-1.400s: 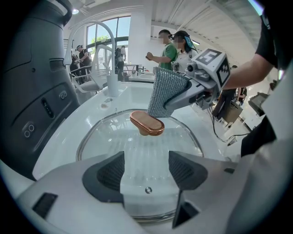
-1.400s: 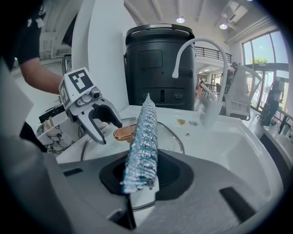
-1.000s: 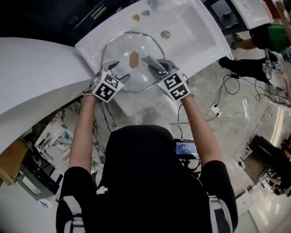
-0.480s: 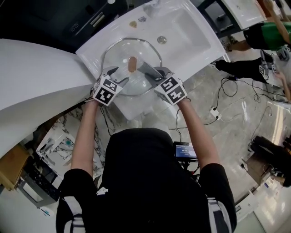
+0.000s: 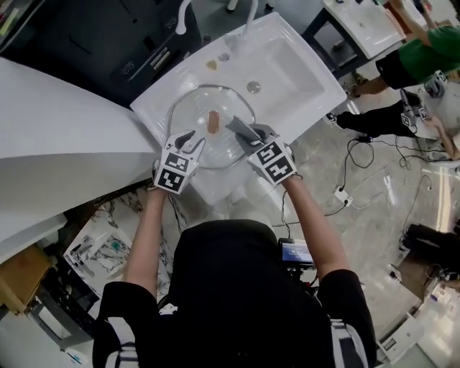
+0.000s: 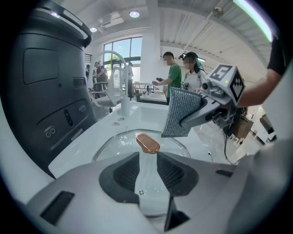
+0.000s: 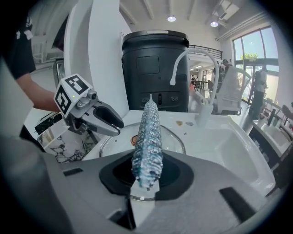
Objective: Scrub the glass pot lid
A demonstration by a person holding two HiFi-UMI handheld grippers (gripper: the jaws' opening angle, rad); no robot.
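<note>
The glass pot lid (image 5: pixel 194 115) with its copper handle (image 5: pixel 213 121) lies flat on the white counter left of the basin. My left gripper (image 5: pixel 188 138) is at the lid's near left edge. Its jaws are closing, and the lid's near rim (image 6: pixel 151 211) shows in the gap that still stands between the pads (image 6: pixel 122 172). My right gripper (image 5: pixel 241 128) is shut on a grey-blue scrubbing cloth (image 7: pixel 147 141), held just above the lid's near right part. From the left gripper view the cloth (image 6: pixel 181 112) hangs beside the handle (image 6: pixel 147 143).
The white sink basin (image 5: pixel 287 65) with its drain (image 5: pixel 253 87) lies to the right of the lid, and a faucet (image 5: pixel 248 18) stands behind it. A tall black appliance (image 5: pixel 93 36) is at the back left. People stand in the background.
The left gripper's jaws have drawn closer together at the lid's near edge. The right gripper stays over the lid with the cloth. The head view has shifted.
</note>
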